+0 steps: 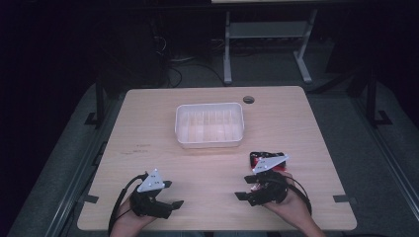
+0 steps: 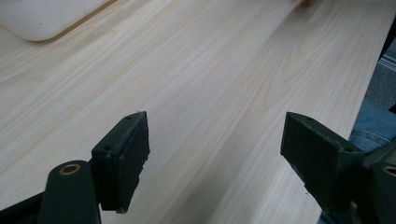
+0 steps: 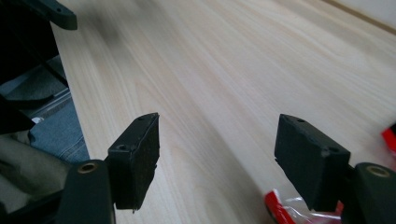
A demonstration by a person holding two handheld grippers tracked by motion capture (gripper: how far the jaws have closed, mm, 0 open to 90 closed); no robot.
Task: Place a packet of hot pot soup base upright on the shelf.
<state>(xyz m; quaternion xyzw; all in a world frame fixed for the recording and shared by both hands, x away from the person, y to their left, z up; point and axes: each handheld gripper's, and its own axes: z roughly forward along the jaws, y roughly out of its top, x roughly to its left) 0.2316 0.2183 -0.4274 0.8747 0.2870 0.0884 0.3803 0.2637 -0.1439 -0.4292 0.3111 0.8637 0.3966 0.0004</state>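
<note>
**High view: both grippers low, jaws spread**

High view puts my left gripper (image 1: 170, 194) at lower left of the pale wooden table (image 1: 148, 128), jaws apart on nothing. My right gripper (image 1: 246, 188) sits lower right, jaws also apart, just beside the red-and-black plastic packet (image 1: 259, 157). A clear rectangular plastic tub (image 1: 210, 125) stands at centre frame.
</note>
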